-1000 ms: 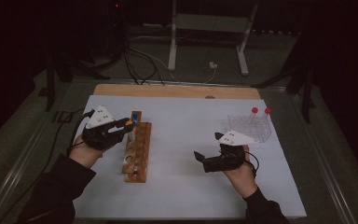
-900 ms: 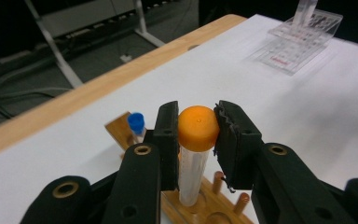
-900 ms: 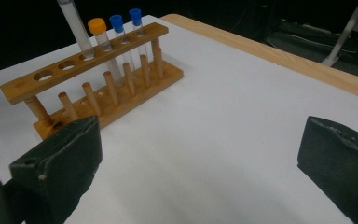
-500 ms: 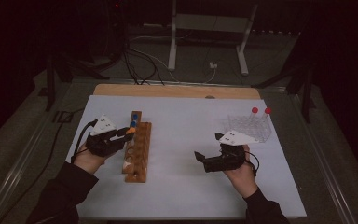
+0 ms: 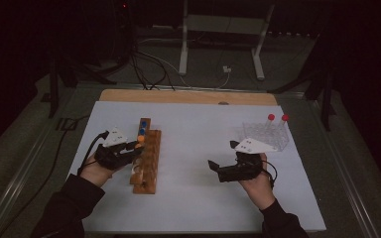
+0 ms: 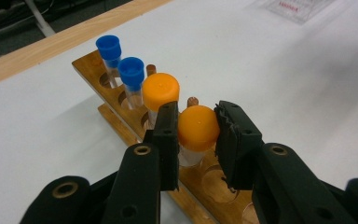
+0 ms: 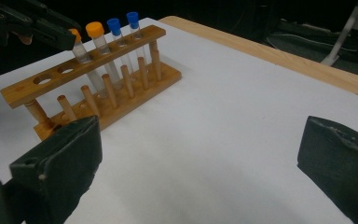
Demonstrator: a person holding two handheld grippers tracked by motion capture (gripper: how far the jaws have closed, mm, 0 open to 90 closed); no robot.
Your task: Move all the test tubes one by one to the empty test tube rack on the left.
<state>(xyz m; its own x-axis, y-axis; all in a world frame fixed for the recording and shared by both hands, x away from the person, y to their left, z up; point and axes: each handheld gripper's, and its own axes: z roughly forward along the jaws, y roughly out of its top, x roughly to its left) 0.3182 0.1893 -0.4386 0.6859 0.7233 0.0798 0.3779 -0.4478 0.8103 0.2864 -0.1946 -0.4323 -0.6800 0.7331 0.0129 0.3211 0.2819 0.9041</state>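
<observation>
No writing is legible. The wooden rack (image 6: 121,109) holds two blue-capped tubes (image 6: 131,74) and two orange-capped tubes (image 6: 161,91). The left claw (image 6: 196,135) pinches the nearer orange cap (image 6: 198,127); the right claw (image 7: 200,158) is spread over the worktop (image 7: 223,107).

red print on a clear sheet (image 6: 292,6) at the table's far edge: too blurred to read. no other lettering legible.

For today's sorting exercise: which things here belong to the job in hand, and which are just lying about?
In the job:
left gripper
orange-capped test tube it grips
wooden test tube rack

Lying about:
clear plastic rack
two red-capped tubes in it
right gripper, open and idle
</observation>
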